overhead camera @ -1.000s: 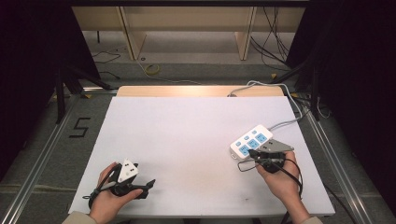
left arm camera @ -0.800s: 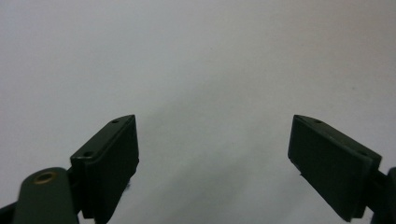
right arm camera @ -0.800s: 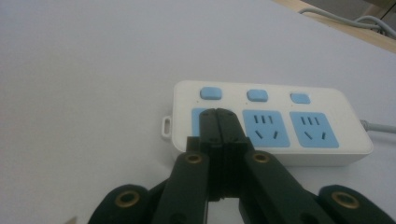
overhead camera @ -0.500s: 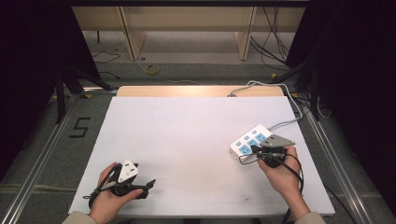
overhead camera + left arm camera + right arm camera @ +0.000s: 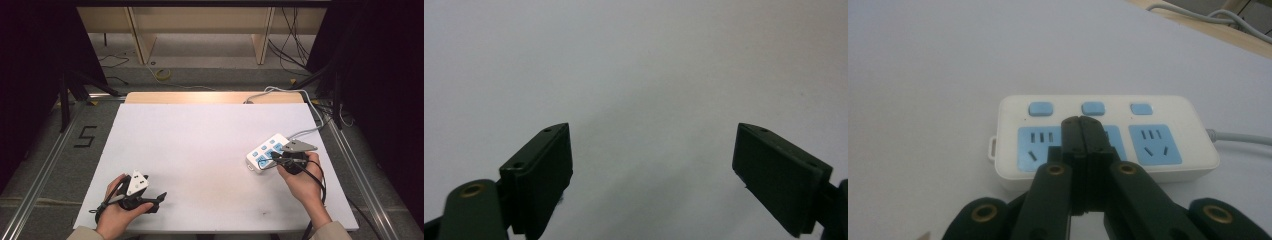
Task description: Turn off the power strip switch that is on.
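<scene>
Right gripper [image 5: 1082, 122] is pinched closed w/ nothing in it, tips over the middle socket of the power strip [image 5: 1103, 140] near the table's [image 5: 200, 145] right edge. Left gripper [image 5: 654, 165] gapes wide, idle. Risk, imo: if I press off-centre, the strip skids instead of its button [image 5: 1093, 108] clicking.

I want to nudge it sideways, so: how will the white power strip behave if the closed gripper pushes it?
The power strip looks like a rigid, flat plastic block, so it should slide rather than tip or roll. The smooth white table probably gives little grip. Its grey cable runs off one end and may make it pivot. The right hand-held gripper, jaws shut, sits over the middle socket.
</scene>
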